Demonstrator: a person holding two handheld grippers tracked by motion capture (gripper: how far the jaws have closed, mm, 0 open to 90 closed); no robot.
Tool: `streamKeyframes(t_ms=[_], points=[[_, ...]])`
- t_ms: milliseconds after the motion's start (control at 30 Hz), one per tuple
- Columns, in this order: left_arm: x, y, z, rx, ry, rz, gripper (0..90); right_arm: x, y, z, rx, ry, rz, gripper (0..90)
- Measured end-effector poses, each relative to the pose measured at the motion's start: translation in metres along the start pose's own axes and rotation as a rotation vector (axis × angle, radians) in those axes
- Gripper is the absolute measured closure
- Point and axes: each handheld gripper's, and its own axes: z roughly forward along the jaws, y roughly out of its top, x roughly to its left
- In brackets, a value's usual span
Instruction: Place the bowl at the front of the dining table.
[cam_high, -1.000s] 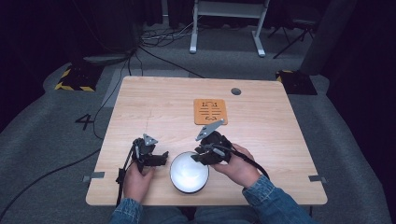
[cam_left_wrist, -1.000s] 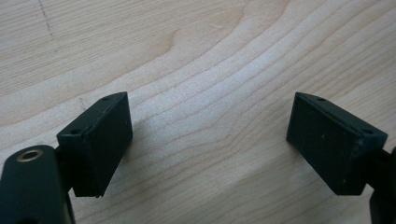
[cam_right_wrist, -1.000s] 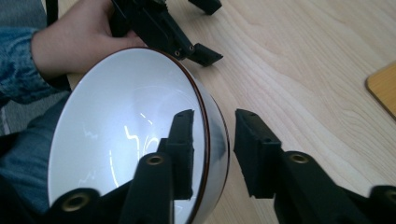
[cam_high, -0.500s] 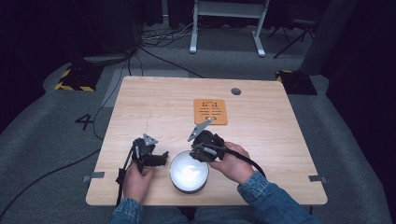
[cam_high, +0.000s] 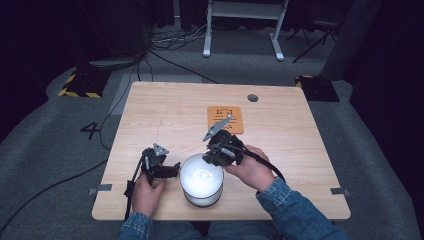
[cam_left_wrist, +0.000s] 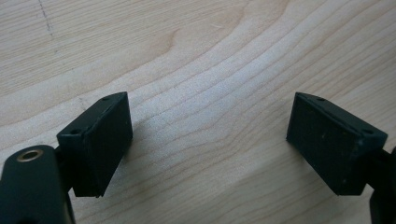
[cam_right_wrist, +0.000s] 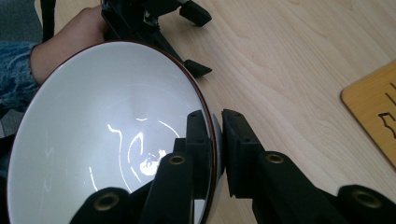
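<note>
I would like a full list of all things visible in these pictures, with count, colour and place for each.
bowl: one, white inside with a dark rim, near edge of the table, between the hands
orange board: one, orange with dark markings, table centre, beyond the bowl
table: one, light wood, round dark hole near its far edge
frame legs: one set, white, on the grey floor behind the table
floor cables: several, dark, far left floor
left claw: one, black, open over bare wood, left of the bowl
right claw: one, black, shut on the bowl's rim
sleeves: two, blue denim, bottom edge
</note>
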Motion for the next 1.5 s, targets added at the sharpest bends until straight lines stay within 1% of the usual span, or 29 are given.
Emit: streamKeyframes(t_ms=[133,200,267,300,333,367,467,533,567,600,633,733,767,800,867,900,933,967,1067,1167,1200,1233,1267,1300,1333,1367,1433,1467,1500], points=[[0.000,0.000,0.000,-0.001,0.000,0.000,14.5,-0.003,0.004,-0.007,-0.005,-0.010,0.010,81.2],[0.000,0.000,0.000,0.000,0.000,0.000,14.5,-0.009,0.008,-0.010,-0.037,-0.014,-0.015,81.2],[0.000,0.000,0.000,-0.001,0.001,0.001,14.5,-0.010,0.008,-0.011,-0.040,-0.017,-0.015,81.2],[0.000,0.000,0.000,-0.001,0.001,0.001,14.5,-0.012,0.010,-0.014,-0.038,-0.018,0.004,81.2],[0.000,0.000,0.000,0.001,-0.001,-0.001,14.5,-0.011,0.011,-0.016,-0.023,-0.017,0.043,81.2],[0.000,0.000,0.000,0.001,-0.001,-0.001,14.5,-0.013,0.012,-0.017,-0.030,-0.018,0.033,81.2],[0.000,0.000,0.000,-0.001,0.001,0.001,14.5,-0.015,0.013,-0.019,-0.038,-0.021,0.029,81.2],[0.000,0.000,0.000,-0.001,0.001,0.001,14.5,-0.019,0.016,-0.022,-0.033,-0.027,0.047,81.2],[0.000,0.000,0.000,0.000,0.004,0.004,14.5,-0.023,0.017,-0.022,-0.053,-0.028,0.021,81.2],[0.000,0.000,0.000,0.000,0.003,0.004,14.4,-0.023,0.018,-0.024,-0.041,-0.033,0.052,81.2],[0.000,0.001,0.001,0.000,-0.003,0.002,14.5,-0.024,0.018,-0.025,-0.041,-0.035,0.065,81.2],[0.000,0.001,0.001,0.000,-0.004,0.000,14.5,-0.029,0.020,-0.026,-0.046,-0.044,0.065,81.2],[0.000,0.001,0.001,0.001,-0.003,-0.001,14.5,-0.032,0.022,-0.027,-0.050,-0.046,0.057,81.2],[0.000,0.001,0.001,0.001,-0.006,-0.002,14.5,-0.035,0.023,-0.027,-0.052,-0.050,0.062,81.2],[0.000,0.001,0.001,0.001,-0.004,-0.002,14.5,-0.041,0.025,-0.028,-0.056,-0.065,0.082,81.2],[0.000,0.001,0.001,0.000,-0.004,-0.002,14.5,-0.047,0.027,-0.028,-0.059,-0.071,0.093,81.3],[0.000,0.001,0.001,0.000,-0.004,-0.002,14.5,-0.047,0.027,-0.028,-0.059,-0.071,0.093,81.3],[0.000,0.001,0.001,0.000,-0.004,-0.003,14.5,-0.050,0.028,-0.028,-0.064,-0.076,0.094,81.3],[0.000,0.001,0.001,0.000,-0.005,-0.003,14.5,-0.060,0.032,-0.029,-0.068,-0.101,0.117,81.3],[0.000,0.001,0.001,-0.001,-0.005,-0.003,14.5,-0.070,0.037,-0.031,-0.073,-0.113,0.136,81.3],[0.000,0.001,0.001,-0.001,-0.008,-0.004,14.5,-0.077,0.039,-0.031,-0.078,-0.128,0.147,81.3],[0.000,0.001,0.001,0.000,-0.011,-0.004,14.5,-0.080,0.041,-0.031,-0.081,-0.133,0.154,81.3],[0.000,0.001,0.001,0.000,-0.011,-0.004,14.5,-0.080,0.041,-0.031,-0.081,-0.133,0.154,81.3],[0.000,0.001,0.002,0.000,-0.014,-0.004,14.5,-0.089,0.043,-0.030,-0.083,-0.153,0.170,81.3],[0.000,0.001,0.002,0.000,-0.014,-0.004,14.5,-0.089,0.043,-0.030,-0.083,-0.153,0.170,81.3],[0.000,0.001,0.001,-0.001,-0.003,-0.002,14.5,-0.092,0.044,-0.030,-0.084,-0.156,0.182,81.3],[0.000,0.001,0.001,-0.001,-0.004,-0.003,14.5,-0.101,0.046,-0.028,-0.085,-0.164,0.219,81.4],[0.000,0.001,0.001,-0.002,-0.004,-0.004,14.5,-0.104,0.046,-0.028,-0.087,-0.167,0.224,81.3],[0.000,0.001,0.001,-0.002,-0.003,-0.003,14.5,-0.112,0.048,-0.026,-0.090,-0.176,0.265,81.3]])
